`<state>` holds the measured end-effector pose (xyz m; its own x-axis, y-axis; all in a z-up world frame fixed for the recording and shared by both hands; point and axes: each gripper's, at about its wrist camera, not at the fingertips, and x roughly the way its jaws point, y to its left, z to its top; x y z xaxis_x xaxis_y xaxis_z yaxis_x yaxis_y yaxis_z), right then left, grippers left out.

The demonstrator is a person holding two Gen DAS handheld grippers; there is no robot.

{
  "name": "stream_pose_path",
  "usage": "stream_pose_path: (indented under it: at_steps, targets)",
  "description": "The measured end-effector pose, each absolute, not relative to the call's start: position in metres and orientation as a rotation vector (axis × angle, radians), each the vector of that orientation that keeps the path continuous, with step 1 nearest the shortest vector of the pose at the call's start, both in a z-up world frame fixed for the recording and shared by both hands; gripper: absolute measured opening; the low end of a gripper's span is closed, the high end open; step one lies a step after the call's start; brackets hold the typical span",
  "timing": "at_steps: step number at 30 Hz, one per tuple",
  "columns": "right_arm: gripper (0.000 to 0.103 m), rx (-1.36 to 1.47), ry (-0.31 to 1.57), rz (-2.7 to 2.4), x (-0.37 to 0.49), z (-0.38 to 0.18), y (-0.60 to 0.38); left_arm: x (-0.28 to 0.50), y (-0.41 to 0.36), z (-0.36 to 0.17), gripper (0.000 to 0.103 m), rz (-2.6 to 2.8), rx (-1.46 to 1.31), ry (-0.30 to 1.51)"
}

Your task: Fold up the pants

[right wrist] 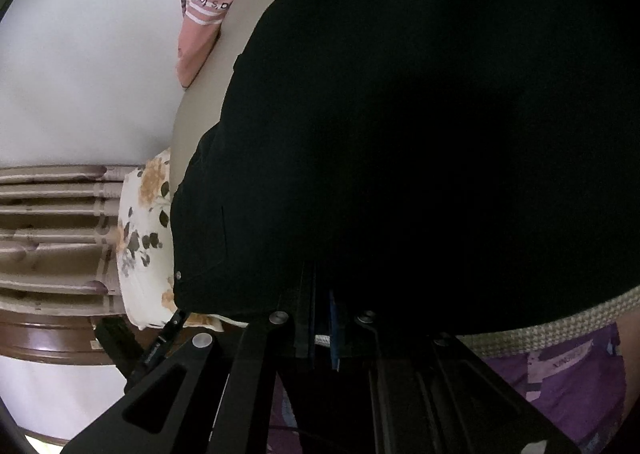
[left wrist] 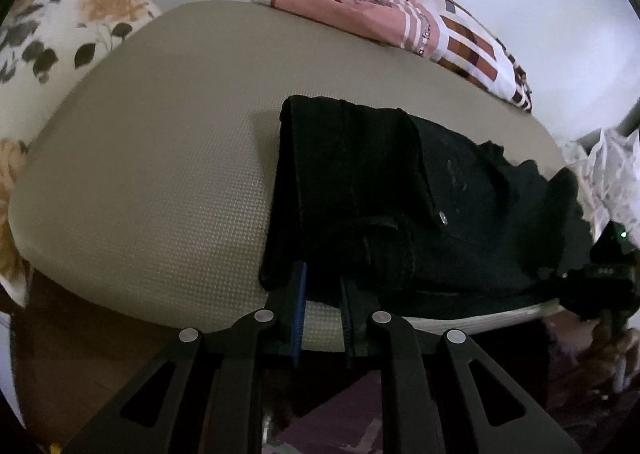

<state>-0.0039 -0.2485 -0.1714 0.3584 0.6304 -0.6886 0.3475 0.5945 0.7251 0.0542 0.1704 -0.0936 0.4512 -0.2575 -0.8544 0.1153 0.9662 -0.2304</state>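
Observation:
Black pants (left wrist: 420, 194) lie in a folded bundle on the right half of a beige textured mat (left wrist: 140, 182). My left gripper (left wrist: 325, 296) is at the mat's near edge and is shut on the bundle's near left hem, with dark cloth pinched between its fingers (left wrist: 303, 294). The right gripper's body (left wrist: 600, 274) shows at the bundle's right end. In the right wrist view the pants (right wrist: 400, 114) fill most of the picture. There my right gripper (right wrist: 322, 310) is shut on their near edge, and the cloth hides its tips.
A floral pillow (left wrist: 60, 38) lies left of the mat. A pink and brown patterned blanket (left wrist: 420, 22) is folded at the far edge by the white wall. A wooden headboard (right wrist: 52, 222) stands beyond the pillow. Purple cloth (right wrist: 568, 366) lies below the mat's edge.

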Motion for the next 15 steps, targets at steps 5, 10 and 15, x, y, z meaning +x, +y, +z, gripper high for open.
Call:
stream_pose_path:
  at_steps: [5, 10, 15]
  targets:
    - [0.007, 0.984, 1.242, 0.227, -0.006, -0.172, -0.246, 0.054, 0.173, -0.109, 0.019, -0.152, -0.112, 1.165]
    - [0.006, 1.015, 1.247, 0.247, -0.008, -0.176, -0.243, 0.053, 0.202, -0.100, 0.031, -0.008, -0.178, 1.162]
    - [0.007, 1.063, 1.238, 0.301, -0.007, -0.181, -0.242, 0.042, 0.200, -0.051, 0.035, -0.012, -0.218, 0.982]
